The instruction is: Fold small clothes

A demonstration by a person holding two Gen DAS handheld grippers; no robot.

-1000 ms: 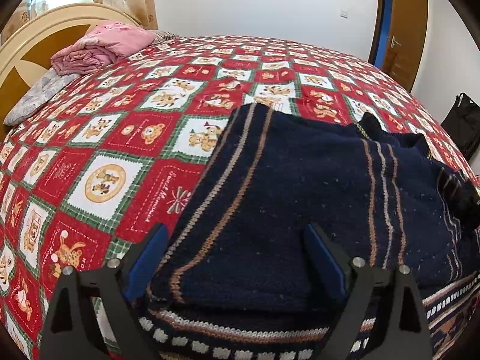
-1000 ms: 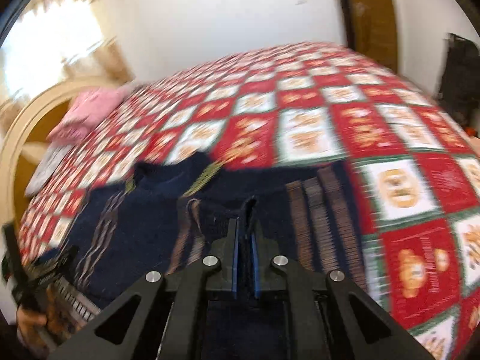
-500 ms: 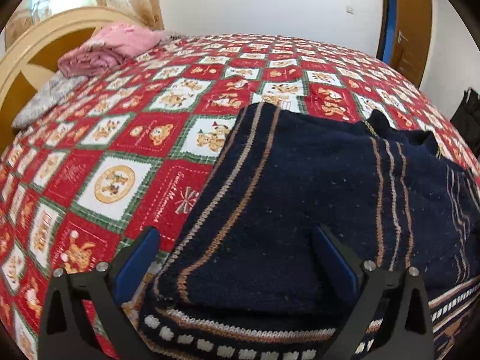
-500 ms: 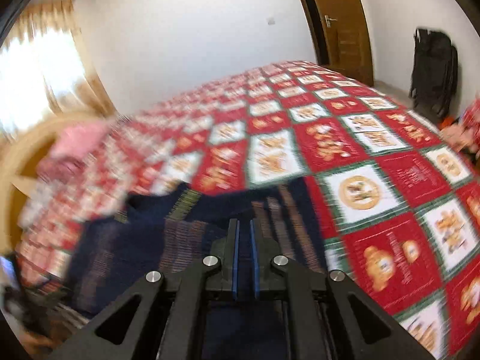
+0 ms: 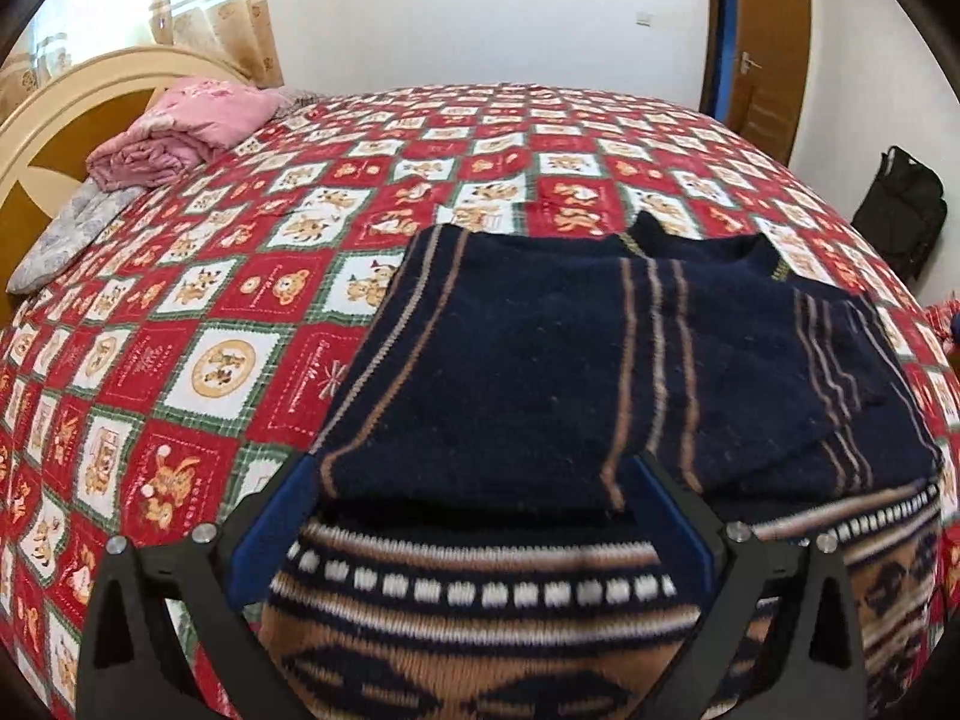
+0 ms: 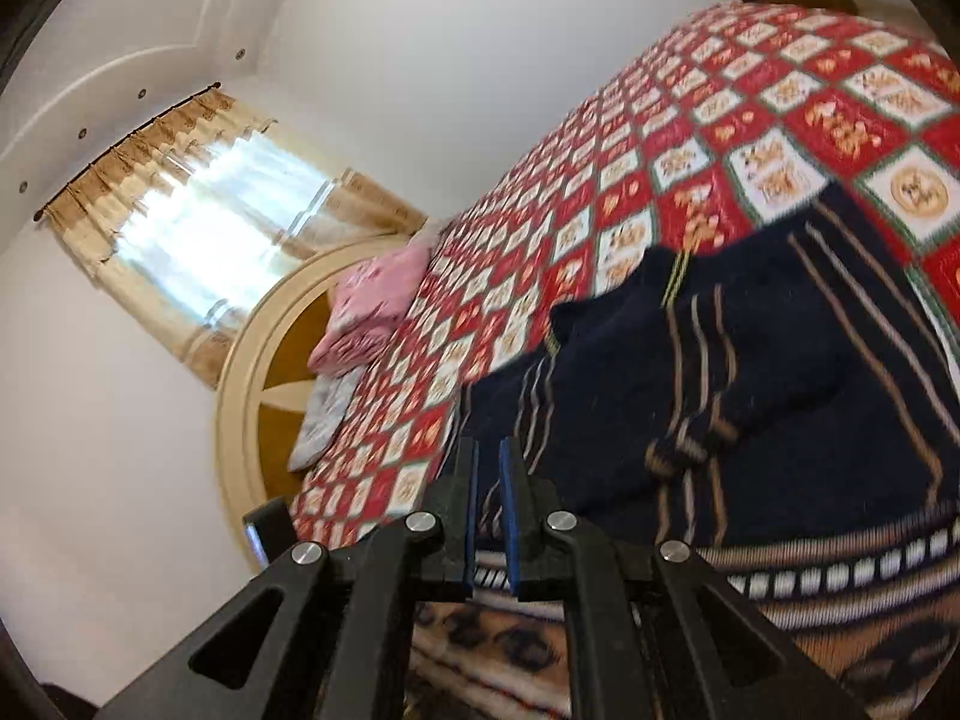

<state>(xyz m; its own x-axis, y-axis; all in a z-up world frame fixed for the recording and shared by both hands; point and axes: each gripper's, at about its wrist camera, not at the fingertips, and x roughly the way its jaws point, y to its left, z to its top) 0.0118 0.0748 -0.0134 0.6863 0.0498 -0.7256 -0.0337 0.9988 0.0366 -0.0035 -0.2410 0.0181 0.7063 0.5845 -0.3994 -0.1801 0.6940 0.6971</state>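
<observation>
A navy knit sweater [image 5: 540,372] with tan stripes and a patterned brown hem lies on the red teddy-bear quilt [image 5: 210,312], both sleeves folded in over its body. My left gripper [image 5: 474,498] is open, its blue-padded jaws wide apart over the sweater's near edge, holding nothing. The sweater also shows in the right wrist view [image 6: 750,396]. My right gripper [image 6: 487,468] is tilted, lifted above the hem; its jaws stand nearly together with a thin gap and nothing between them.
A folded pink blanket [image 5: 180,132] and a grey cloth [image 5: 72,234] lie by the wooden headboard [image 5: 54,120]. A black bag [image 5: 900,216] stands on the floor at the right, near a wooden door [image 5: 762,54]. A curtained window [image 6: 198,234] is beyond the headboard.
My right gripper has let go of the sleeve it laid across the sweater, then pulled back and tilted. My left gripper has drawn back toward the hem, still open.
</observation>
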